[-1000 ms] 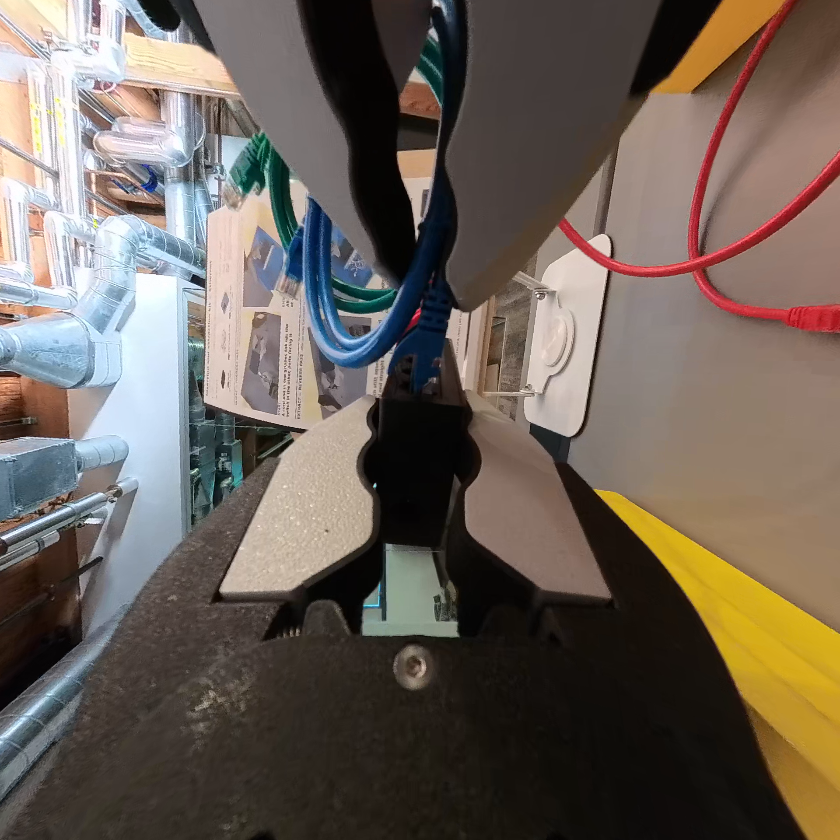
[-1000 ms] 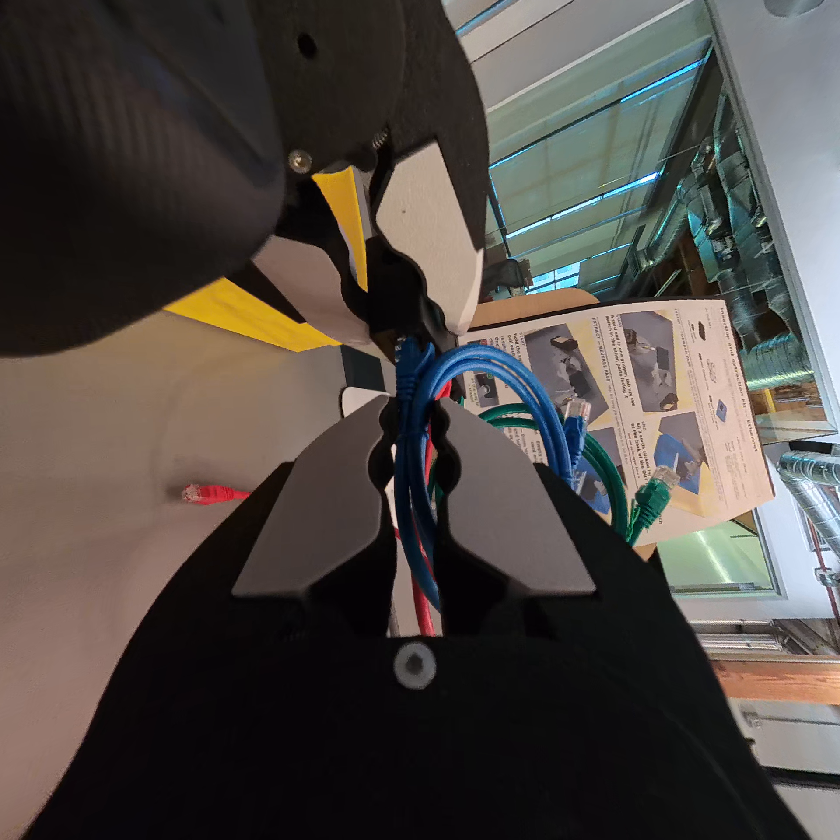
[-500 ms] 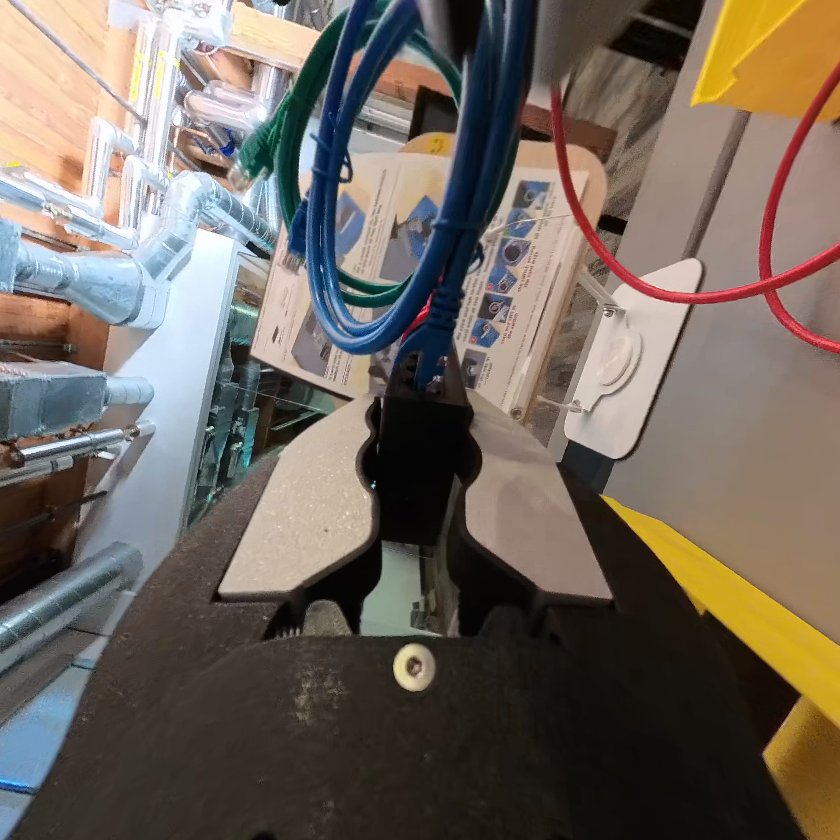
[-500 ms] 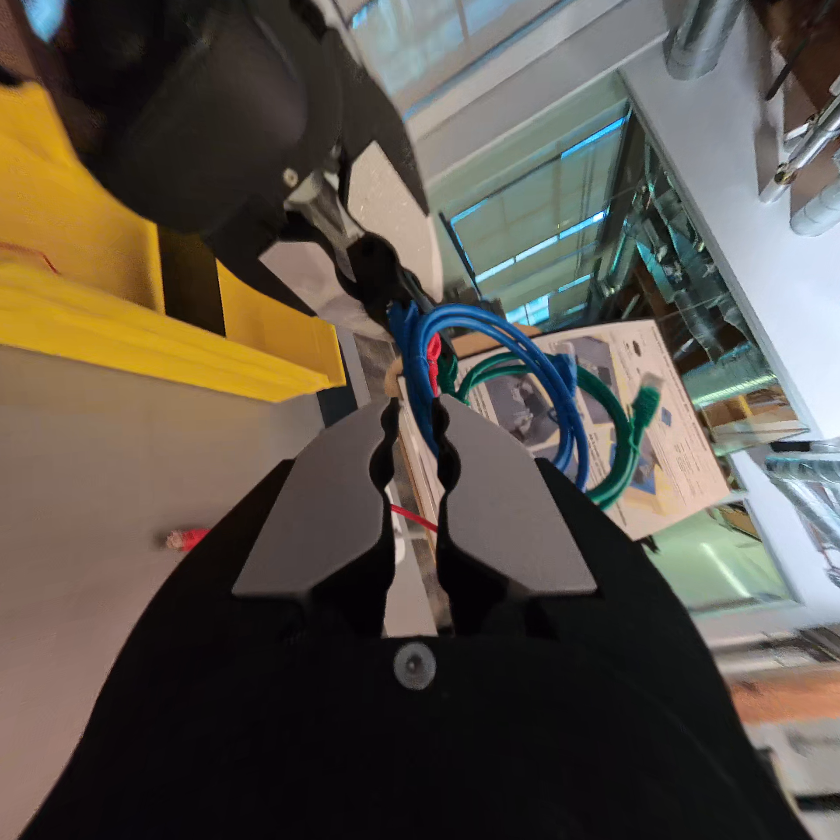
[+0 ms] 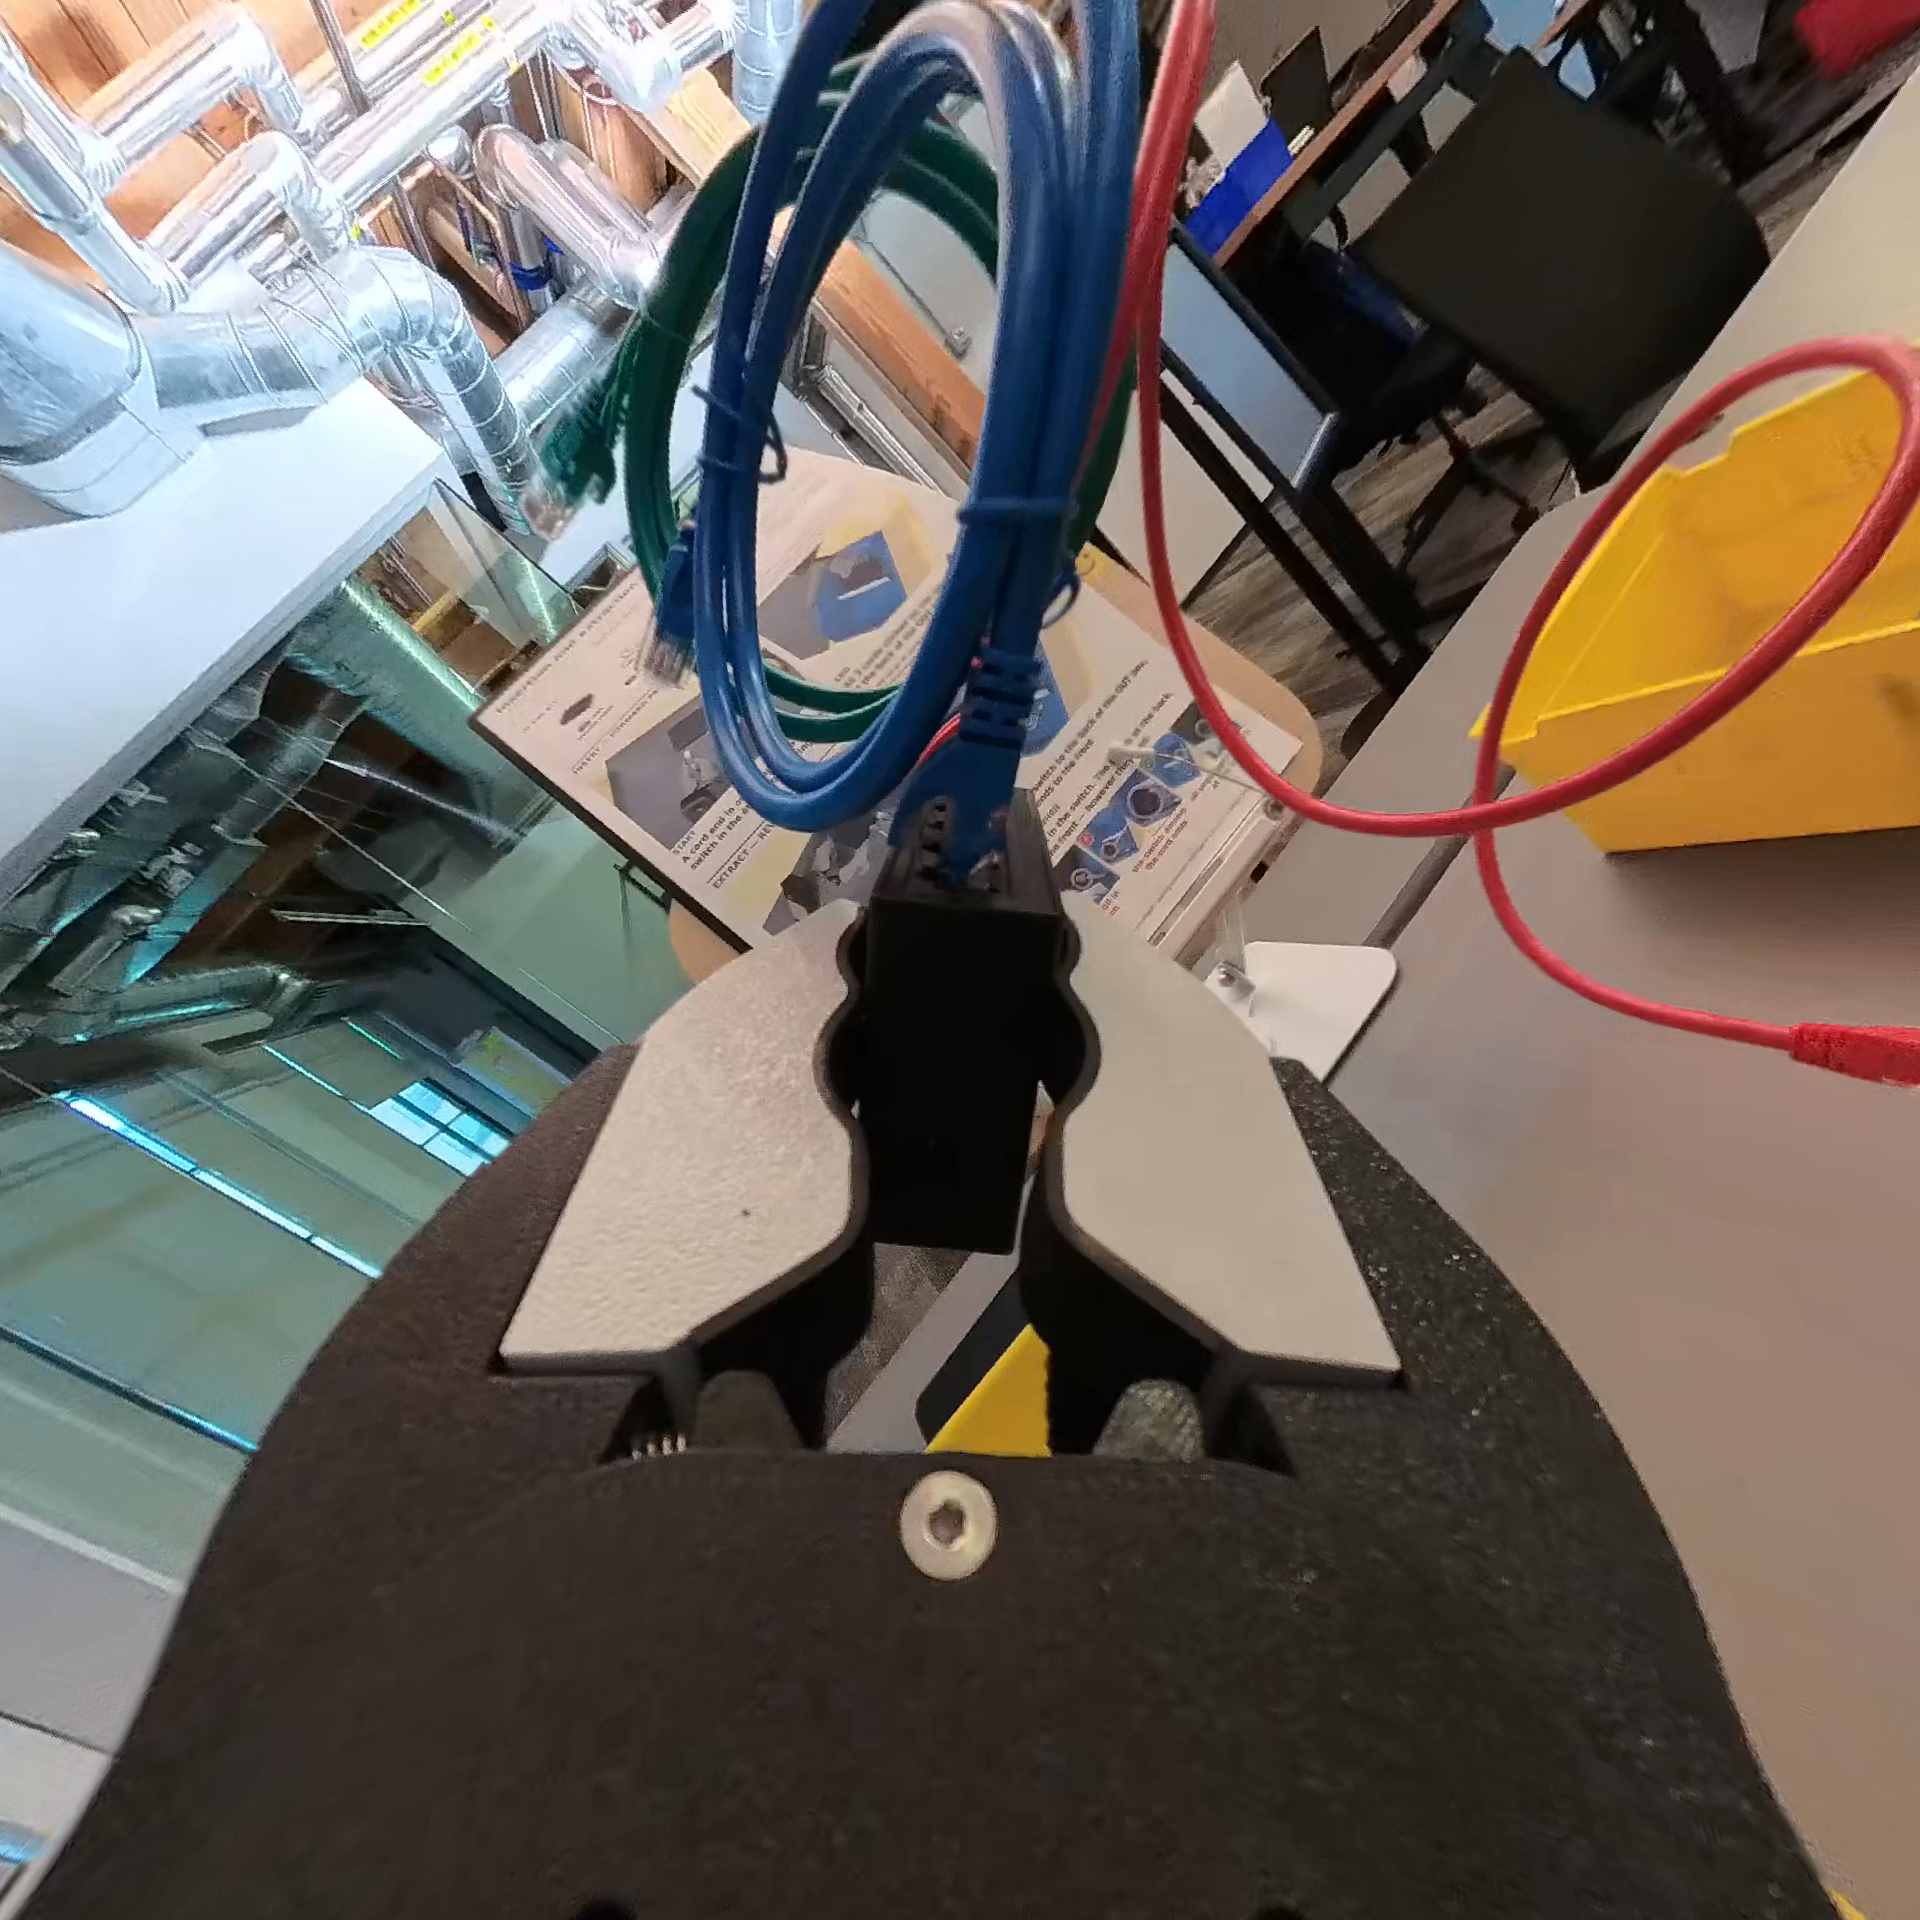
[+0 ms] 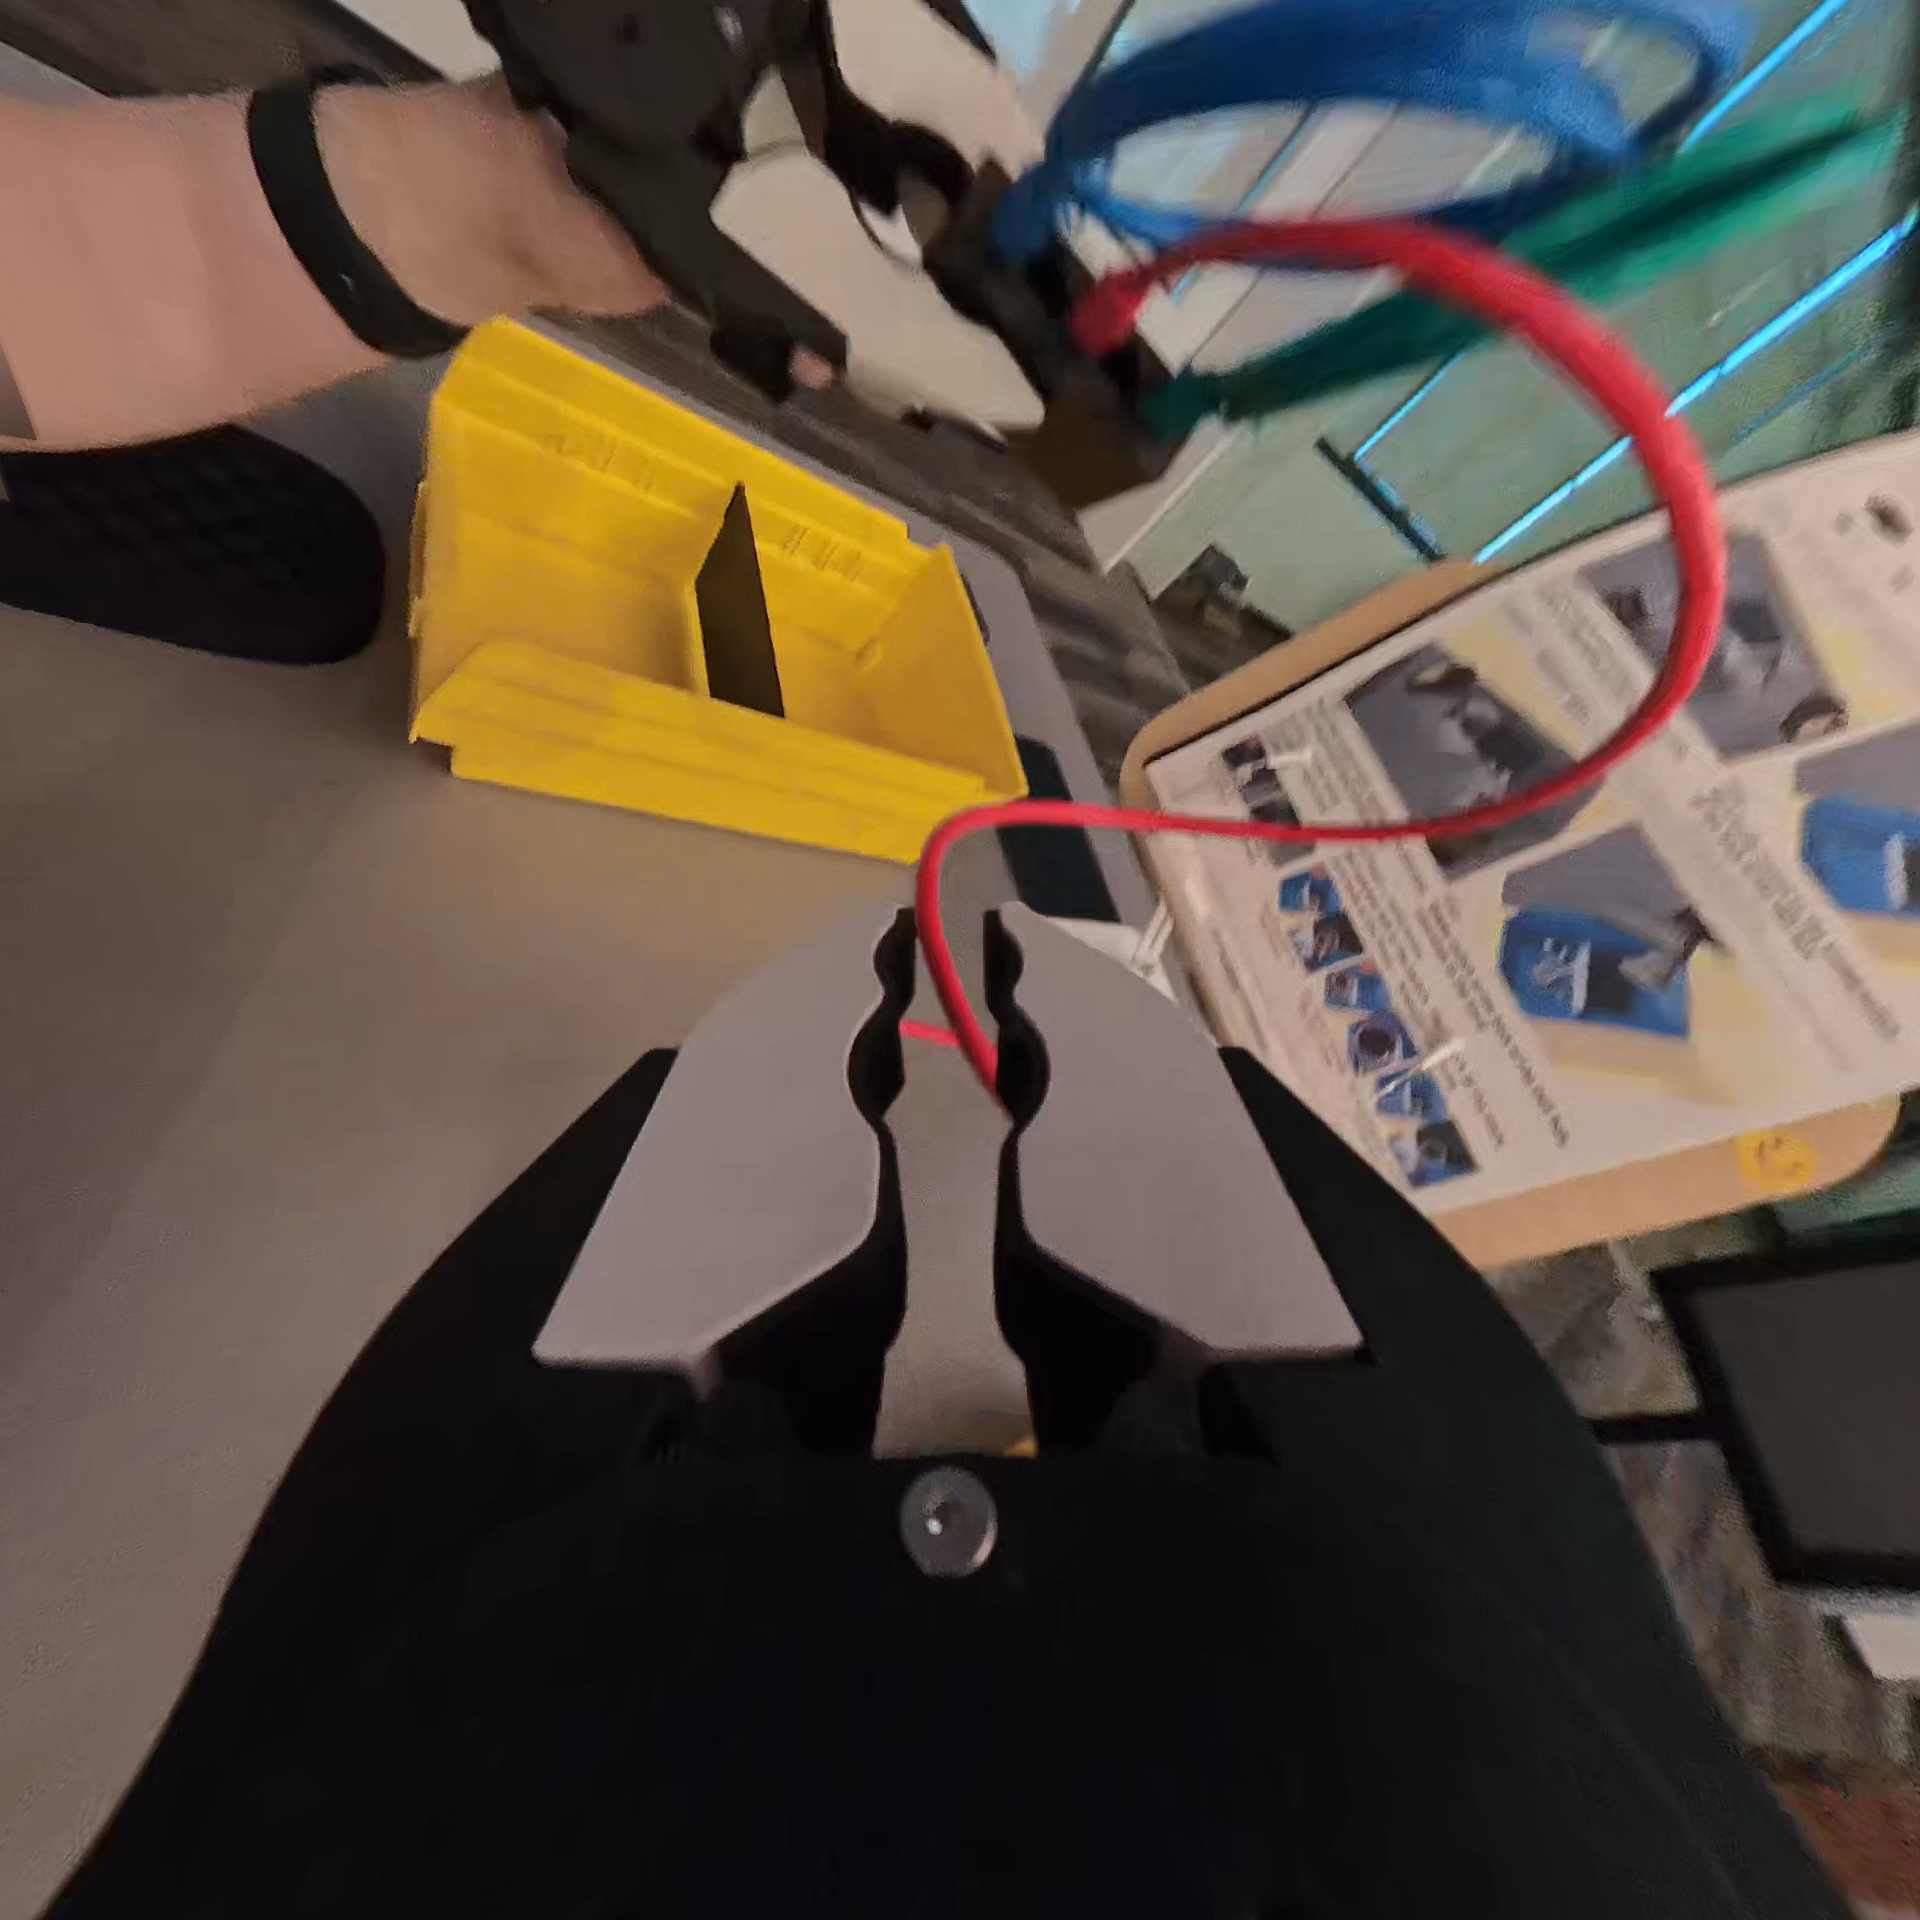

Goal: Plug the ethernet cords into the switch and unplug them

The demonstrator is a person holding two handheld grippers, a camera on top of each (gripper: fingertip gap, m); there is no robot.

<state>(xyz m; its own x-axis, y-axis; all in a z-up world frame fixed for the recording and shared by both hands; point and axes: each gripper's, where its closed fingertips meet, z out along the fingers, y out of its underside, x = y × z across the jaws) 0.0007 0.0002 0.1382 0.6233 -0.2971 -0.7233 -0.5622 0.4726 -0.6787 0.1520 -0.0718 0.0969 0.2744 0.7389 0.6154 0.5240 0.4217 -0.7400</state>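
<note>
**Switch held aloft, cords dangling, right hand's tool free**

The left gripper (image 5: 956, 1049) is clamped on the black switch (image 5: 951, 1060) and holds it up off the grey worktop (image 5: 1621, 1122), ports facing away from its camera. A bundled blue cord (image 5: 1029, 436) is plugged into the switch and hangs in a coil; a green cord (image 5: 665, 447) loops behind it, and a red cord (image 5: 1164, 540) also runs from the port face, though whether those two are fully seated I cannot tell. The red cord's far plug (image 5: 1860, 1049) lies loose toward the worktop's right edge, in front of a yellow bin (image 5: 1704, 665).

The right gripper (image 6: 951, 997) is slightly parted and grips nothing; the thin red cord (image 6: 1652, 582) merely passes through the gap between its fingers.

To my eye this is the unplugging stage. The next move calls for the right tool to close on a plug boot right at the switch, press its latch, and pull straight out while the left keeps the switch steady.
</note>
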